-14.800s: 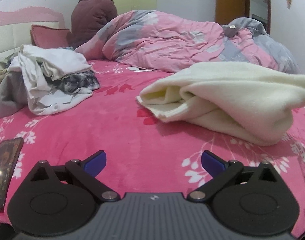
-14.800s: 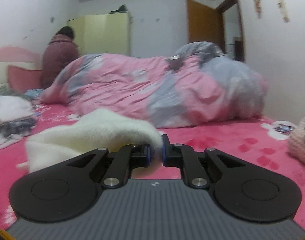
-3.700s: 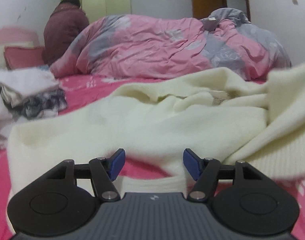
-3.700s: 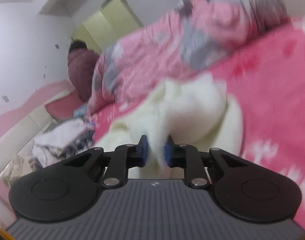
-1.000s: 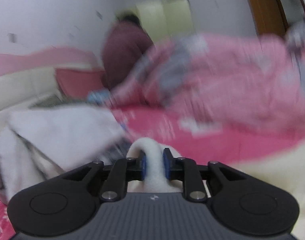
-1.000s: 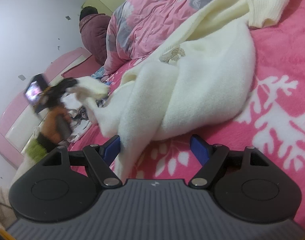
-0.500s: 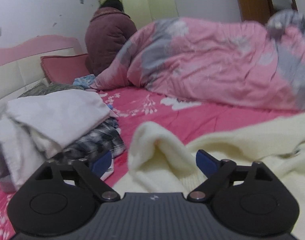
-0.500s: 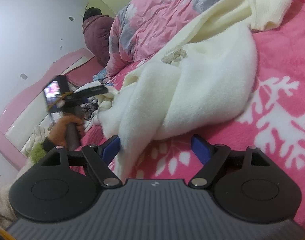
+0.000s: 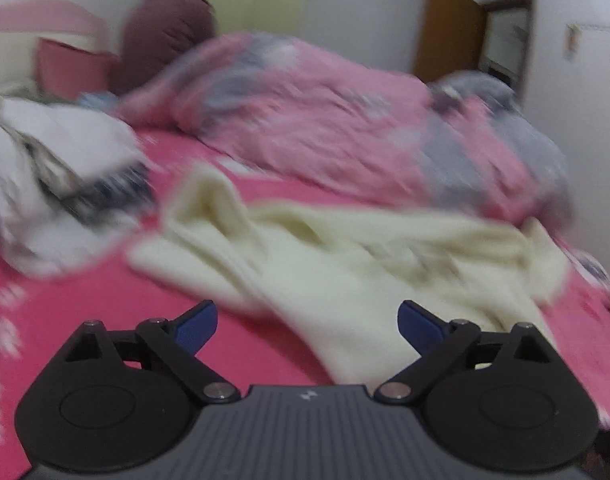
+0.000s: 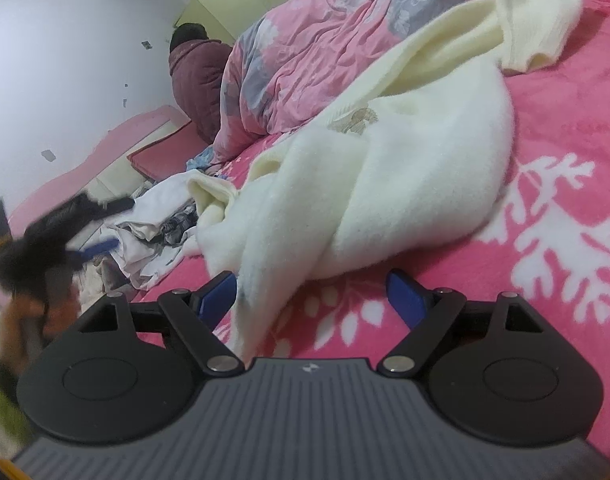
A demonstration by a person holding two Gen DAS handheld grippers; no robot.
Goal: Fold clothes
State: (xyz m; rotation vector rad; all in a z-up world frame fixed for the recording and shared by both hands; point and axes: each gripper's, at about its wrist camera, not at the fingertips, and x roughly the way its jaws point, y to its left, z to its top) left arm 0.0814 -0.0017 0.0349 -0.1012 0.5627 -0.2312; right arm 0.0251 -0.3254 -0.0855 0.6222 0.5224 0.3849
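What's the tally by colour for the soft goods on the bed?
Cream: 1, the fluffy cream knit sweater spread on the pink floral bedsheet.
White and grey: 1, the heap of white and plaid clothes.
Pink and grey: 1, the bunched pink and grey floral duvet.
Dark pink: 1, the flat dark pink pillow.
Total: 4.

Free room: we find bare pink bedspread [image 10: 565,216] right of the cream sweater [image 10: 405,184] and near its hem. Obstacles: clothes pile [image 9: 53,184] just left of the sweater; rumpled quilt [image 9: 345,128] behind it, apparently touching, though blur hinders us; seated person [image 10: 199,76] beyond.
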